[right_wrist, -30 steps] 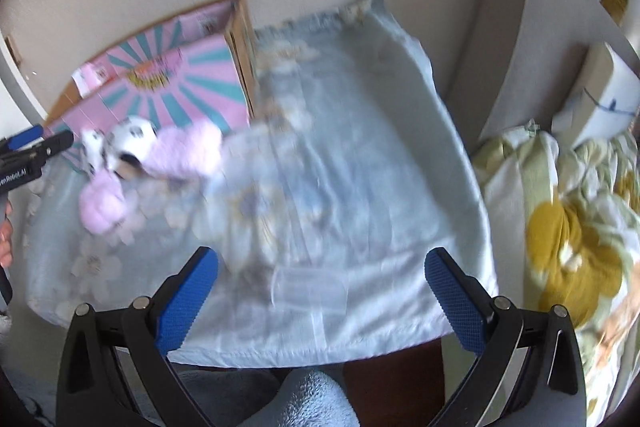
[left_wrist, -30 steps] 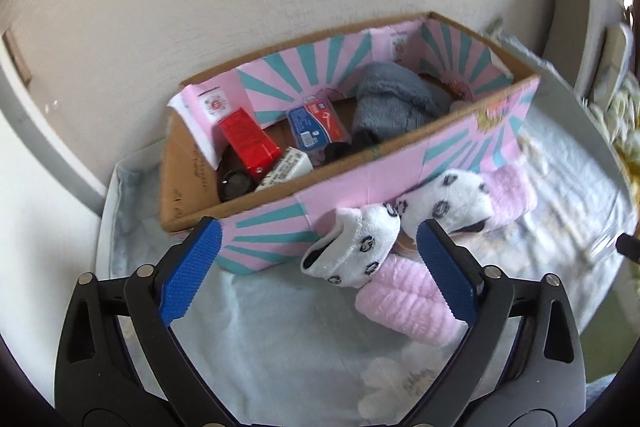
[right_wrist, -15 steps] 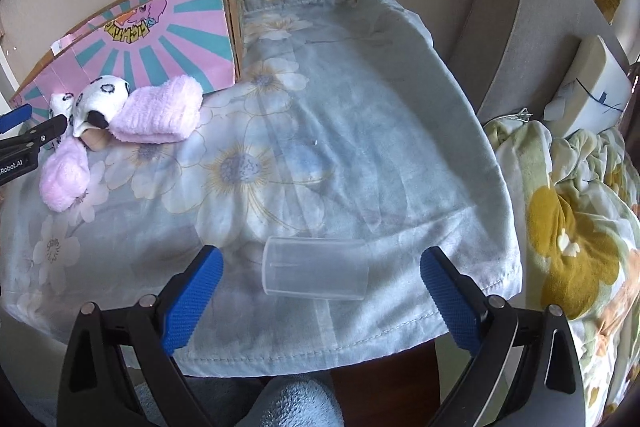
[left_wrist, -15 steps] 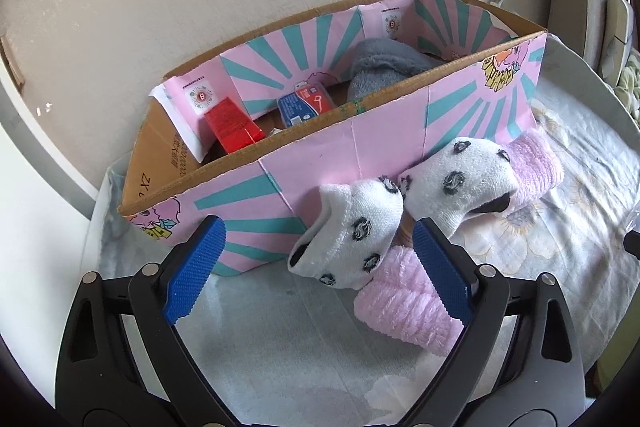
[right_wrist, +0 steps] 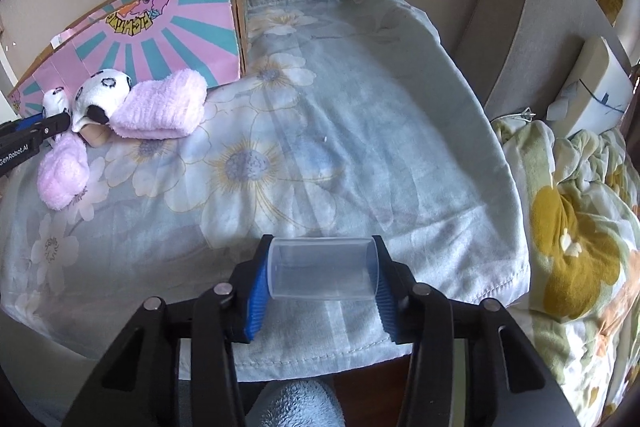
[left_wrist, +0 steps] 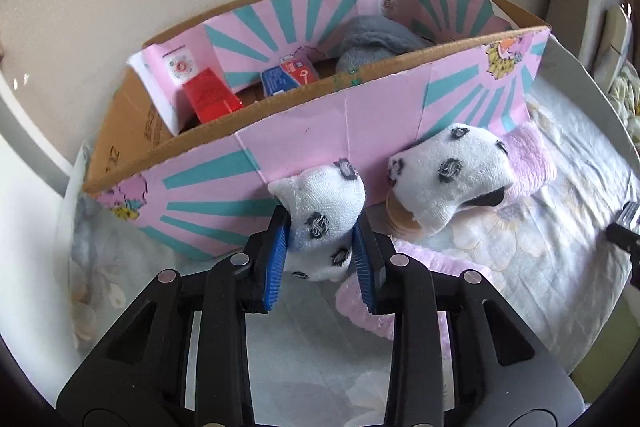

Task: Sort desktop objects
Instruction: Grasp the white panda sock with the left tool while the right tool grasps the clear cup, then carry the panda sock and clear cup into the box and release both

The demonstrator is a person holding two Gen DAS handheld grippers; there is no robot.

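Since the earlier frame, both grippers have gone from spread to clamped. The left gripper [left_wrist: 319,245] pinches the near spotted sock [left_wrist: 320,215], which lies against the pink box [left_wrist: 280,155] front. The right gripper [right_wrist: 318,285] pinches the clear cup [right_wrist: 320,273], lying sideways on the floral cloth [right_wrist: 340,107] at the bench's near edge.

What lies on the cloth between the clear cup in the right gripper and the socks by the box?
Nothing: the right wrist view shows only bare floral cloth between the clear cup and the socks.
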